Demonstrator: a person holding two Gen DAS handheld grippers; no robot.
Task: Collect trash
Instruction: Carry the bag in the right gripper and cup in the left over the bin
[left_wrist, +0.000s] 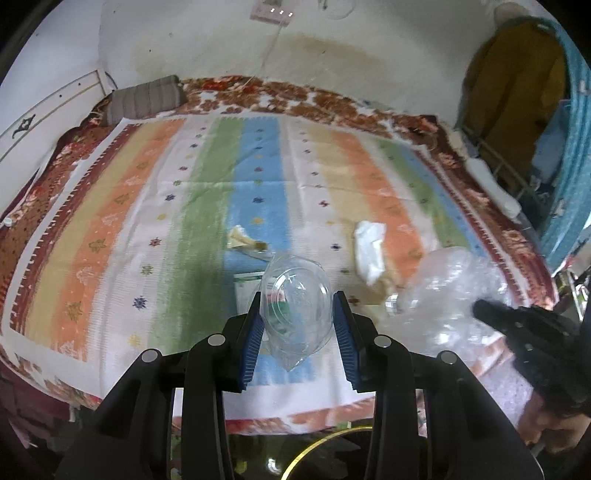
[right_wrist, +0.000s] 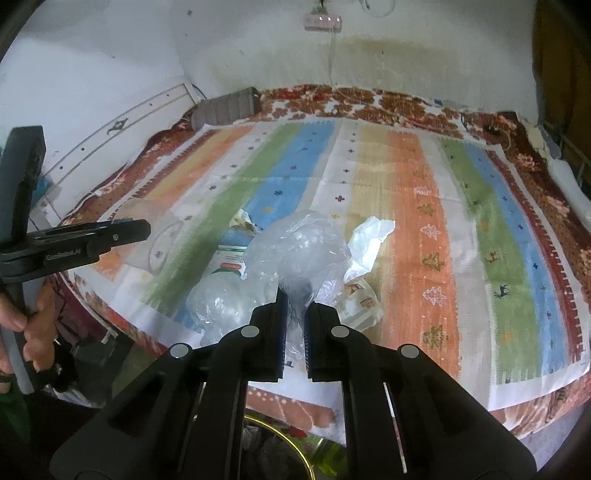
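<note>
The left gripper (left_wrist: 298, 317) pinches a clear plastic cup (left_wrist: 295, 302) between its blue pads (left_wrist: 253, 332), the pads pressed against the cup's sides and the cup held above the near edge of the bed (left_wrist: 110, 206). The right gripper (right_wrist: 295, 317) is closed on a crumpled clear plastic bag (right_wrist: 295, 251), its pads nearly together with the film bunched between them; the bag billows out ahead of the fingers, over the near part of the striped cloth (right_wrist: 406, 184). In the left wrist view the same bag (left_wrist: 454, 291) shows to the right of the cup, with the right gripper (left_wrist: 517, 325) at its side.

On the cloth, near the middle of the near edge, lie a white tissue (right_wrist: 369, 240), a printed wrapper (right_wrist: 362, 306) just beside it toward the edge, a small yellowish scrap (left_wrist: 242, 238) farther in, and a green-and-white packet (right_wrist: 231, 262) partly under the bag. A grey pillow (left_wrist: 147, 98) rests at the far left corner of the bed.
</note>
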